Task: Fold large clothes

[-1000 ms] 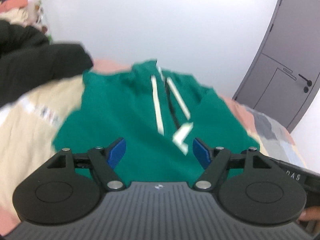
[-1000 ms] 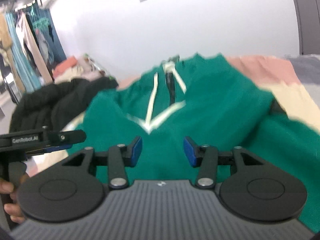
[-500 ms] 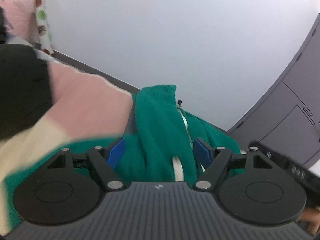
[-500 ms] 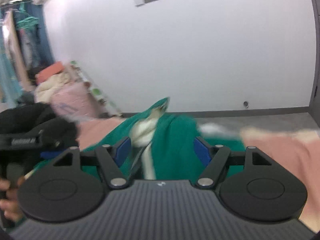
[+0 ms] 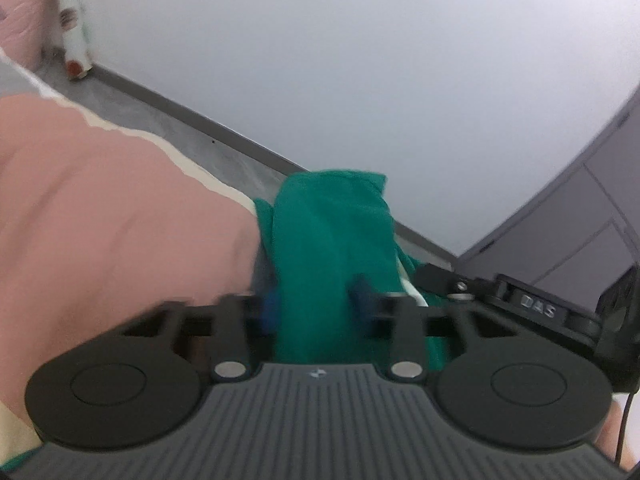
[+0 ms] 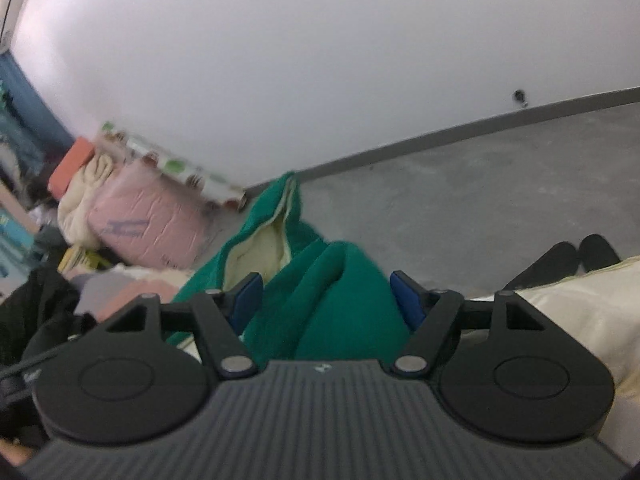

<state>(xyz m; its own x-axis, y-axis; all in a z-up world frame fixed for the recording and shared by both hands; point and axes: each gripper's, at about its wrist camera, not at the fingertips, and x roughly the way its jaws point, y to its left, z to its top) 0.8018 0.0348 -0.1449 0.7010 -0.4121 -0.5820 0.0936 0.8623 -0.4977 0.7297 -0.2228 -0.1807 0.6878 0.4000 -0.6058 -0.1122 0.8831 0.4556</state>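
Green hooded garment [image 5: 332, 248] is the single piece of clothing being worked, and it lies bunched at the far edge of the bed, straight ahead of both tongs and running away from them toward the wall. A raised ridge of its cloth sits between each pair of fingers, its long axis pointing forward along the fingers, so neither hand is clearly the nearer; both are on it at once.

Beneath it lies one bedcover: a pink patch [image 5: 120, 220] to the left of the left tongs, a cream patch [image 6: 568, 312] to the right of the right tongs. A dark garment [image 6: 36, 312] lies heaped to the left of the right tongs, well apart from the green one, and a pile of soft bundles [image 6: 132, 216] stands further off on that side.

One left gripper [image 5: 316, 304] has its jaws closing, the blue pads blurred and drawn in against the green fold between them; it looks to be pinching the cloth. One right gripper [image 6: 326, 300] is also closing, but its two blue pads stand apart on either side of a thick green hump, and gaps show beside them, so it does not yet hold. The cream-lined hood [image 6: 260, 252] lies just ahead and left of the right tongs.
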